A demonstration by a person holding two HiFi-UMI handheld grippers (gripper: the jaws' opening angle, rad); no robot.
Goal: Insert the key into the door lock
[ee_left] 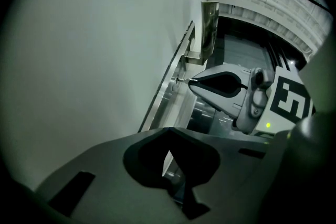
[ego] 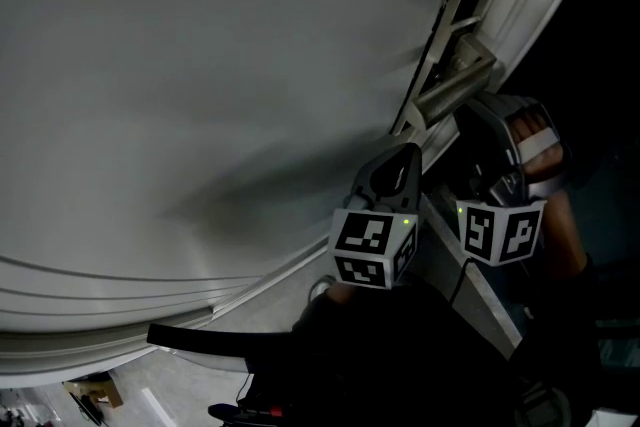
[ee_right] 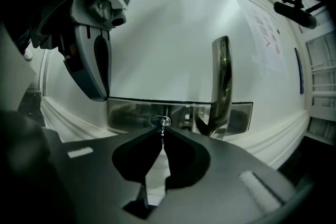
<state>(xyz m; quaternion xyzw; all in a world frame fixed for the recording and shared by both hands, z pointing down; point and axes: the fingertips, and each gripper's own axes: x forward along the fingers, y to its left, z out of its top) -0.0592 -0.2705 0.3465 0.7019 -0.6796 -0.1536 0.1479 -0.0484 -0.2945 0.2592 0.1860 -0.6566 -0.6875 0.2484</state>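
A small metal key [ee_right: 162,126] is pinched in my right gripper [ee_right: 162,132], which is shut on it. The key's tip sits at the oval keyhole [ee_right: 159,121] in the steel lock plate [ee_right: 131,112] of the white door [ego: 200,65]. In the left gripper view the same key [ee_left: 181,80] touches the lock plate [ee_left: 169,93] at the right gripper's [ee_left: 193,82] tip. My left gripper [ee_left: 168,132] hangs just short of the door, its jaws together with nothing in them. In the head view it [ego: 403,163] stands left of the right gripper [ego: 490,155], and the key is hidden.
A metal lever handle [ee_right: 221,78] juts out of the plate just right of the keyhole, seen also as the handle [ego: 455,80] in the head view. Raised door mouldings [ego: 150,305] run below. A person's hand [ego: 530,130] holds the right gripper. Dark space lies beyond the door edge.
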